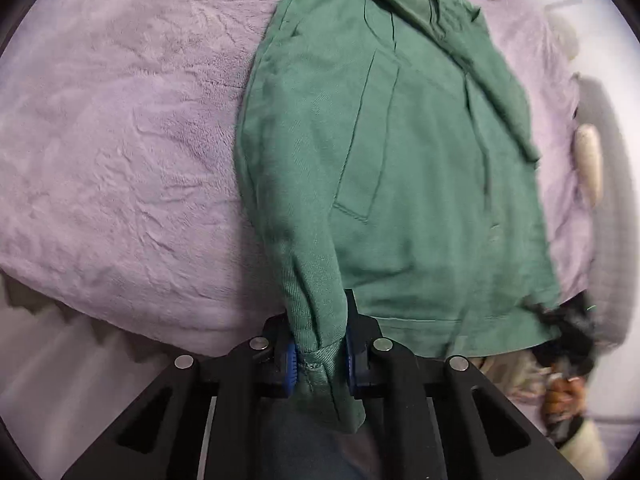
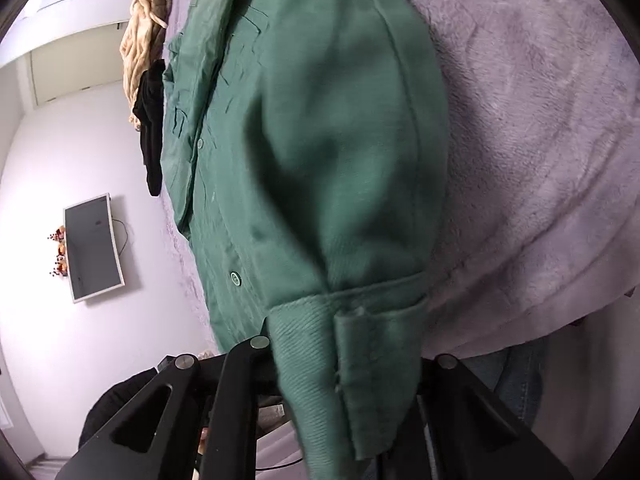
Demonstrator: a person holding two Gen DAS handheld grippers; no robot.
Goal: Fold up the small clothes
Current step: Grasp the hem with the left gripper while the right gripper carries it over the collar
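A small green button-up jacket (image 1: pixel 420 168) lies on a lilac fleece blanket (image 1: pixel 120 140). My left gripper (image 1: pixel 320 356) is shut on the cuff of one green sleeve (image 1: pixel 308 280), its blue pads pressed on either side of the cloth. In the right wrist view the jacket (image 2: pixel 240 140) lies front up with its buttons showing. My right gripper (image 2: pixel 348 392) is shut on the cuff of the other sleeve (image 2: pixel 352 184), which drapes over the fingers and hides the tips.
The blanket (image 2: pixel 540 140) covers a bed. A beige garment (image 2: pixel 144 40) and a black garment (image 2: pixel 150 128) lie past the jacket. A wall-mounted screen (image 2: pixel 94 246) is on the white wall. Another beige item (image 1: pixel 590 164) lies at the bed's right edge.
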